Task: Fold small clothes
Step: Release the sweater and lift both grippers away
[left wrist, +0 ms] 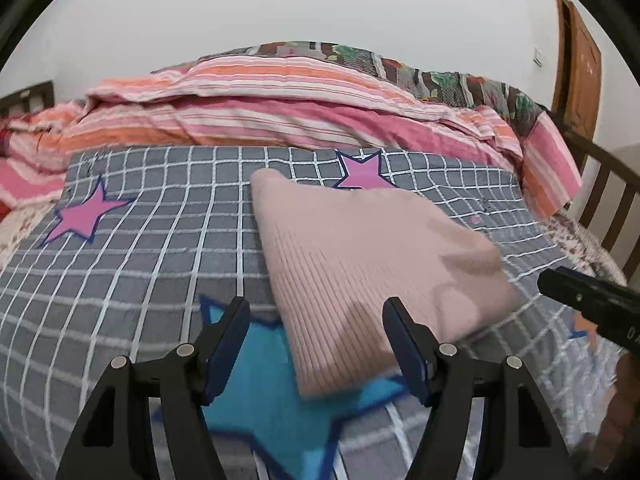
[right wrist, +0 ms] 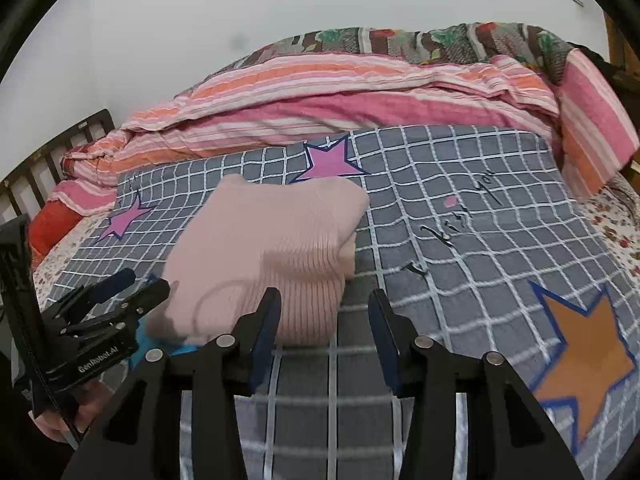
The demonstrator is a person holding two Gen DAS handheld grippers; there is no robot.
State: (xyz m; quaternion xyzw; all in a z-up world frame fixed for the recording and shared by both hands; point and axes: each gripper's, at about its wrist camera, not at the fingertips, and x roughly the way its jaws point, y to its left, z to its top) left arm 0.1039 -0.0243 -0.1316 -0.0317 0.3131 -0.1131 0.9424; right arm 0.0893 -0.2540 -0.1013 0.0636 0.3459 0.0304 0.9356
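Observation:
A pale pink ribbed garment (left wrist: 360,264) lies folded into a compact rectangle on the grey checked sheet (left wrist: 160,240). It also shows in the right wrist view (right wrist: 272,256). My left gripper (left wrist: 316,336) is open and empty, its fingers just above the garment's near corner. My right gripper (right wrist: 324,320) is open and empty, hovering at the garment's near right edge. The right gripper's tip (left wrist: 592,300) shows at the right of the left wrist view. The left gripper (right wrist: 116,296) shows at the left of the right wrist view, beside the garment.
A striped pink and orange quilt (left wrist: 260,108) is piled along the far side of the bed, with a floral blanket (left wrist: 440,76) behind it. Wooden bed rails (left wrist: 612,208) stand at the right end. A wooden door (left wrist: 580,60) is at far right.

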